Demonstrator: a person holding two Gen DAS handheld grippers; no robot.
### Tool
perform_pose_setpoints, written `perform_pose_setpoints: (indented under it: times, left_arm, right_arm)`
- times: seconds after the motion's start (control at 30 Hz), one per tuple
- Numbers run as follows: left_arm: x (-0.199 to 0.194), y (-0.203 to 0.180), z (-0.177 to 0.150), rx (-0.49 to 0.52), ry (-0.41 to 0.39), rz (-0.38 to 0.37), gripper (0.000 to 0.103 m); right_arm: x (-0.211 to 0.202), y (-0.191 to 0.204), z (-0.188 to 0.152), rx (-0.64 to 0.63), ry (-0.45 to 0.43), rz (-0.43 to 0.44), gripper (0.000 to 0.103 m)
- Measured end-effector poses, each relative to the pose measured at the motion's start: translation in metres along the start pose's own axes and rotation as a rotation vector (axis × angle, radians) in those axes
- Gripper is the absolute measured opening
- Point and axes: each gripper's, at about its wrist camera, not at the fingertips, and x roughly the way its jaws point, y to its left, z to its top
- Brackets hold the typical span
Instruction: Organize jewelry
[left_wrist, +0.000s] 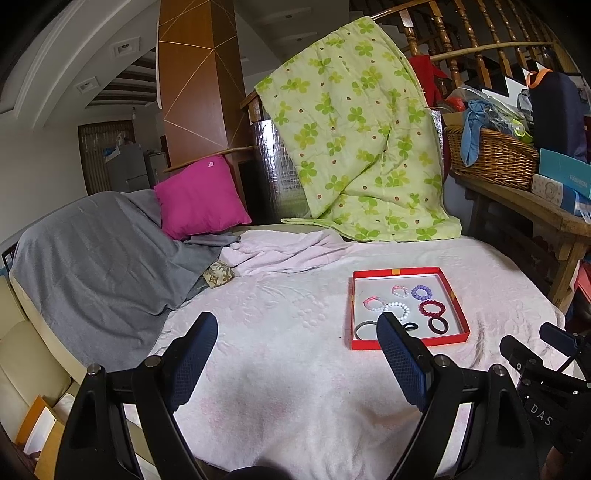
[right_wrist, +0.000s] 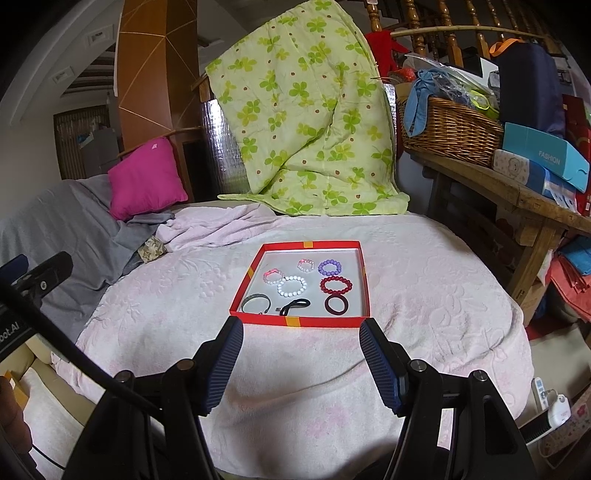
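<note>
Scene: red tray (right_wrist: 300, 322) lies flat on a bed covered in a pale pink blanket (right_wrist: 424, 295); all jewelry sits inside the tray, none outside.
Contents: purple bead bracelet (right_wrist: 330, 267), dark red bead bracelet (right_wrist: 336, 285), white bead bracelet (right_wrist: 292, 286), two small pink-white bead bracelets (right_wrist: 273, 276) and (right_wrist: 306, 264), dark bangle (right_wrist: 336, 304), grey-green bangle (right_wrist: 255, 302), black looped cord (right_wrist: 295, 305).
Left hand-held gripper (left_wrist: 297, 334): released, fingers wide apart, nothing between them, above bare blanket.
Right hand-held gripper (right_wrist: 301, 334): released, fingers spread, empty.
Key relation: tray lies straight ahead of the right hand-held gripper, near edge just past its fingertips and spanning about the gap between them. From the left hand-held gripper the tray lies ahead and to the right, its right finger overlapping the tray's near-left corner in view.
Nearer arm: right, judged; squarely lined up with the tray.
Long axis: tray roughly square; no clear axis. Bracelets lie flat as rings.
View difference: right wrist view shows every piece unblocked; left wrist view hides part of the grey-green bangle and cord behind a finger, but shows the right hand-held gripper's body at its right edge.
Progress: looks already sorted or not begun; cannot tell which.
</note>
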Motion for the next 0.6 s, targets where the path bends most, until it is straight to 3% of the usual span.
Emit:
perform_pose_setpoints:
  times: [0.6]
  left_arm:
    - [0.0009,-0.0010,0.0010,-0.004,0.000,-0.014,0.088]
  right_arm:
    - [0.0088,0.0030,0.0076,-0.013,-0.007,-0.020,0.069]
